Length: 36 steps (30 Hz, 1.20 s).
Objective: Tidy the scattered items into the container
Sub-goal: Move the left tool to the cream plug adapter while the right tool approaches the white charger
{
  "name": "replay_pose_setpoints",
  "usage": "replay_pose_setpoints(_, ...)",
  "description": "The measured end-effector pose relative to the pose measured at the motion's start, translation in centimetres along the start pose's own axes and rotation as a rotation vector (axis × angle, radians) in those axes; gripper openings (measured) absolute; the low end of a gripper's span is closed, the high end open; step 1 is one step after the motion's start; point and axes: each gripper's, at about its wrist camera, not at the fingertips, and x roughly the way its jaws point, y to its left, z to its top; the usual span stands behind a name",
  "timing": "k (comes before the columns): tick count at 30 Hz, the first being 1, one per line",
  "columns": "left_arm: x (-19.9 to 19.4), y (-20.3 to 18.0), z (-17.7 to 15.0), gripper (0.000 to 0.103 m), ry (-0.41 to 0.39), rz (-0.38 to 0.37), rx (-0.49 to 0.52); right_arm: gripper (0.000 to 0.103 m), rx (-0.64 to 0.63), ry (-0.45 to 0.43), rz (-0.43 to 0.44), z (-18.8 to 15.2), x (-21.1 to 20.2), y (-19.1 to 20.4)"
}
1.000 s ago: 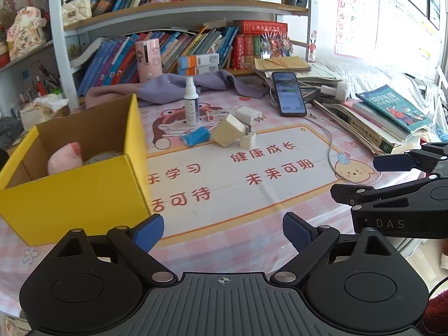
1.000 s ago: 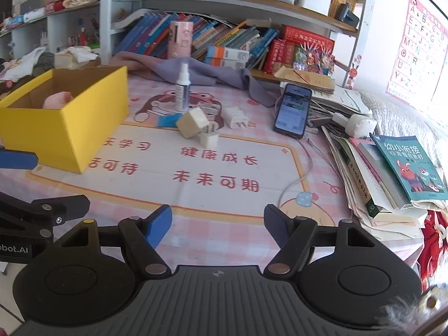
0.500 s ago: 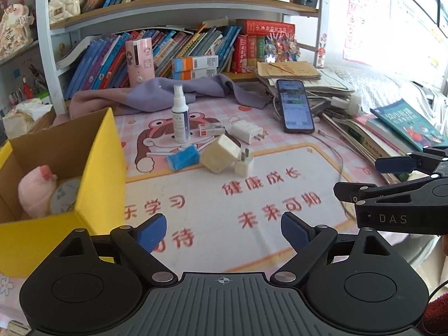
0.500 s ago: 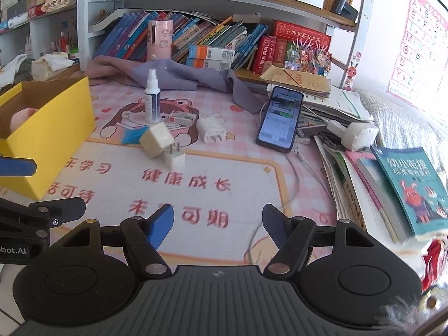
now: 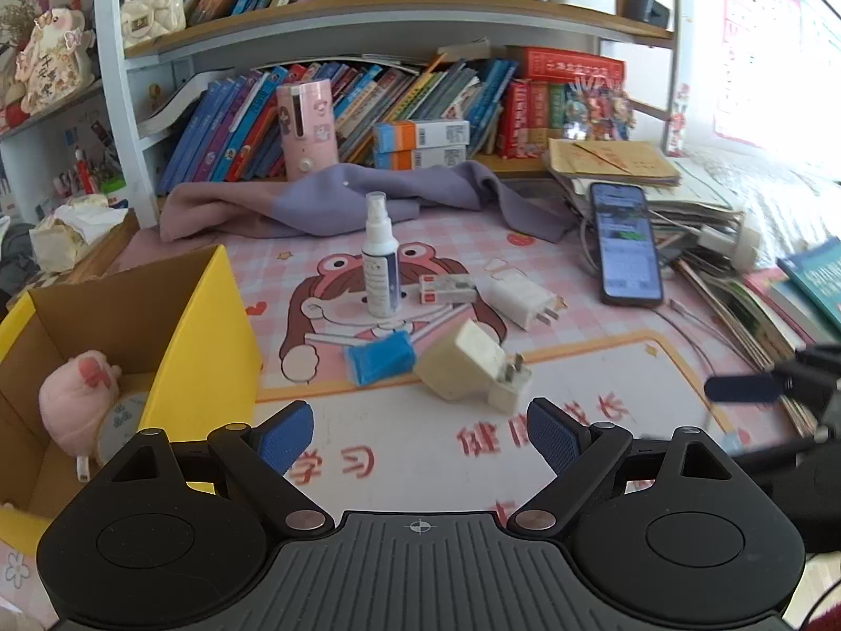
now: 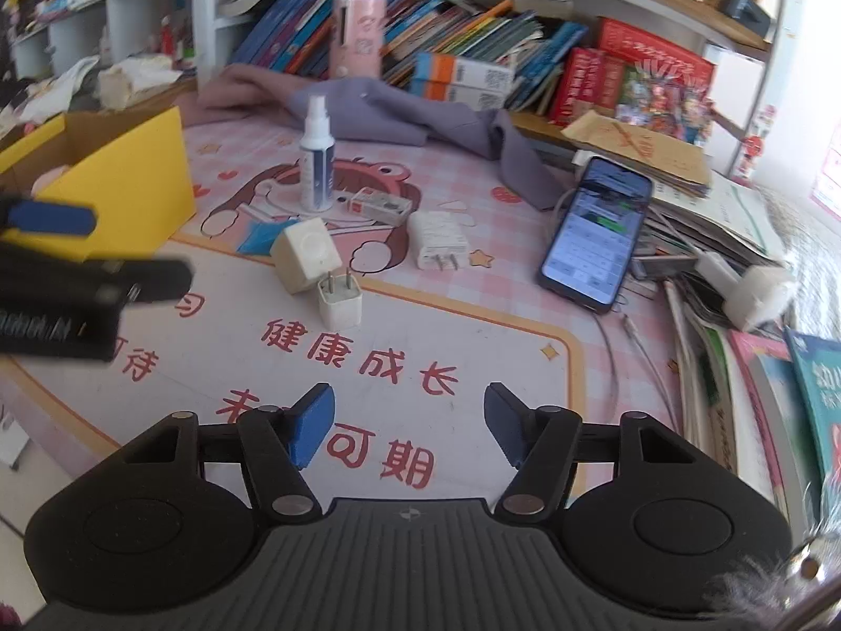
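your left gripper (image 5: 418, 434) was wide, empty; right gripper (image 6: 407, 428) closing on nothing. both near chargers (image 5: 475, 365), could've bumped w/ each other or tipped the spray (image 5: 379, 263).

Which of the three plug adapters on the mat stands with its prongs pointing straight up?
The smallest white adapter, in front of the cream cube adapter. The cube adapter rests tilted, and the flat white adapter lies with its prongs level.
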Motion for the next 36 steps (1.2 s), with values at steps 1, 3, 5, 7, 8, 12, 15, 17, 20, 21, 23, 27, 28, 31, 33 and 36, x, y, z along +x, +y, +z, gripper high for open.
replay_pose_setpoints(1, 0.4, -0.1, 0.4, 0.090, -0.001, 0.005, -0.001, 0.061, -0.007, 0.005, 0.013, 0.1, 0.4, -0.1)
replay_pose_setpoints(3, 1.2, -0.4, 1.1, 0.090, 0.002, 0.014, -0.001, 0.061, -0.018, 0.015, 0.042, 0.4, 1.2, -0.3)
replay_pose_setpoints(5, 2.0, -0.5, 1.9, 0.090, 0.012, 0.014, -0.012, 0.061, -0.028, 0.025, 0.067, 0.7, 2.1, -0.4)
replay_pose_setpoints(7, 2.7, -0.6, 2.5, 0.090, 0.019, 0.013, -0.026, 0.060, -0.037, 0.027, 0.092, 1.1, 2.9, -0.4)
replay_pose_setpoints(8, 3.1, -0.6, 2.8, 0.090, 0.024, 0.015, -0.030, 0.060, -0.042, 0.025, 0.102, 1.2, 3.2, -0.4)
replay_pose_setpoints(12, 4.7, -0.8, 3.5, 0.083, 0.066, 0.006, -0.052, 0.058, -0.062, 0.031, 0.134, 2.0, 4.7, -0.2)
replay_pose_setpoints(15, 6.3, -0.9, 3.7, 0.078, 0.112, -0.008, -0.083, 0.057, -0.079, 0.033, 0.153, 2.5, 5.5, -0.2)
replay_pose_setpoints(17, 7.3, -0.9, 3.9, 0.078, 0.134, -0.016, -0.106, 0.057, -0.099, 0.022, 0.162, 2.8, 6.1, -0.1)
replay_pose_setpoints(20, 8.4, -0.8, 4.3, 0.078, 0.156, -0.033, -0.136, 0.055, -0.131, 0.016, 0.174, 3.1, 7.3, 0.3)
replay_pose_setpoints(21, 8.9, -0.8, 4.4, 0.078, 0.164, -0.038, -0.146, 0.054, -0.135, 0.018, 0.178, 3.2, 7.7, 0.3)
replay_pose_setpoints(23, 9.7, -0.6, 4.6, 0.078, 0.181, -0.042, -0.171, 0.054, -0.140, 0.021, 0.186, 3.4, 8.4, 0.4)
replay_pose_setpoints(27, 11.2, -0.5, 5.0, 0.078, 0.208, -0.040, -0.178, 0.053, -0.145, 0.024, 0.197, 3.7, 9.4, 0.5)
replay_pose_setpoints(28, 11.5, -0.6, 5.1, 0.078, 0.213, -0.040, -0.173, 0.053, -0.144, 0.026, 0.201, 3.7, 9.6, 0.4)
replay_pose_setpoints(31, 12.2, -0.7, 5.2, 0.078, 0.228, -0.046, -0.177, 0.053, -0.146, 0.027, 0.211, 3.8, 10.1, 0.5)
replay_pose_setpoints(33, 12.8, -0.6, 5.2, 0.078, 0.243, -0.055, -0.200, 0.052, -0.152, 0.025, 0.216, 3.9, 10.3, 0.6)
replay_pose_setpoints(36, 13.6, -0.1, 5.0, 0.077, 0.283, -0.076, -0.275, 0.049, -0.164, 0.021, 0.229, 4.0, 10.7, 0.8)
